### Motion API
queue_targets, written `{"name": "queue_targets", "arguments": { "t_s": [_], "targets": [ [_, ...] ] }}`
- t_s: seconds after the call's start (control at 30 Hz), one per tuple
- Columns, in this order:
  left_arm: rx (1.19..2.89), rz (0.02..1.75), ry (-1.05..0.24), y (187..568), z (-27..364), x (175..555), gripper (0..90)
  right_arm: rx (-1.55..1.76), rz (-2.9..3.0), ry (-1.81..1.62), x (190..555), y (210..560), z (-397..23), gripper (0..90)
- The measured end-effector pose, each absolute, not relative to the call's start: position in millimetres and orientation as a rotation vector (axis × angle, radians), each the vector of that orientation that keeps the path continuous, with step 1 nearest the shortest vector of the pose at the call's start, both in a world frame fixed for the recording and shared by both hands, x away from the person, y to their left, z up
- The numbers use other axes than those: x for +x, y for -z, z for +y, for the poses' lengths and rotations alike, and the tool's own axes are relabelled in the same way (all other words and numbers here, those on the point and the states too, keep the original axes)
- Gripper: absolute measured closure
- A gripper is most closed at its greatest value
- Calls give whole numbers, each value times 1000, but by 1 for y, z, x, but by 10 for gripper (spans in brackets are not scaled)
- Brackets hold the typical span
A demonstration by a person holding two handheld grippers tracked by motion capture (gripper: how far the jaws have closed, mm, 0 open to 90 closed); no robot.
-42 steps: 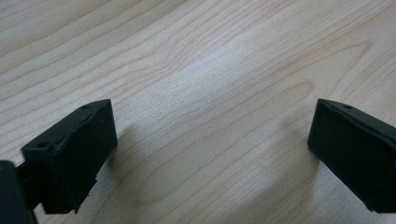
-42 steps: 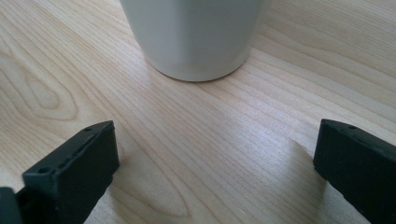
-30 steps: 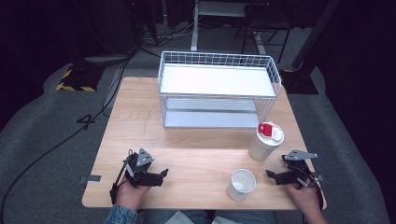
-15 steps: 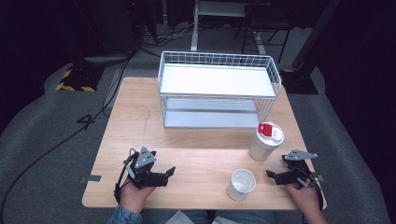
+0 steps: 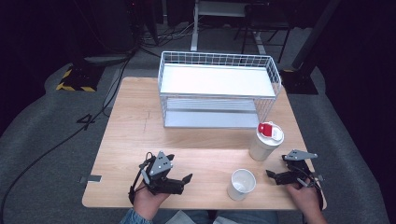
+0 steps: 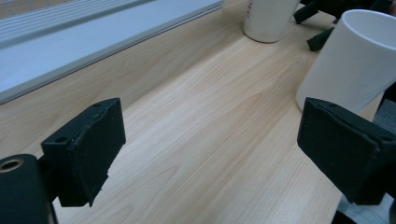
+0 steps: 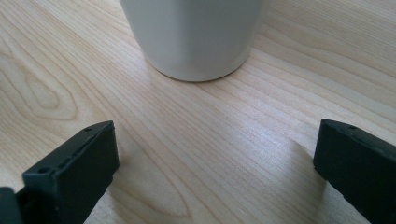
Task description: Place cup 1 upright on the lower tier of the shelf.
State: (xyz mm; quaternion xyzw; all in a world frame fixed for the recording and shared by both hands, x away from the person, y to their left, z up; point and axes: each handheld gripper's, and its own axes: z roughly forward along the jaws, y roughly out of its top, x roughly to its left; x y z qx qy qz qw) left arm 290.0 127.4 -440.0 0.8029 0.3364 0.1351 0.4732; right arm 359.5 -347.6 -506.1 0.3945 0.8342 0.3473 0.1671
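While left tongs (image 5: 184,179): slid toward the open white cup (image 5: 243,183), spread, empty.
Right tongs (image 5: 272,175): unmoved, spread, empty.
Meaning: cup pickup likely next.

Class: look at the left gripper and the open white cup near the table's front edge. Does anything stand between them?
No. Bare tabletop lies between the open left gripper and the cup. The lidded cup stands farther back, off that line.

White cup (image 5: 243,183), white tumbler (image 5: 264,144) (red lid), pale-wood table (image 5: 130,126).
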Motion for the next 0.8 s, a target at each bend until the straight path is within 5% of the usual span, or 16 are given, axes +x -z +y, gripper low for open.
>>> {"name": "queue_targets", "arguments": {
  "t_s": [0.8],
  "targets": [
    [1987,661,-209,440,66,283,86,1129,2369,-985,360,506,-347,3]
  ]
}}
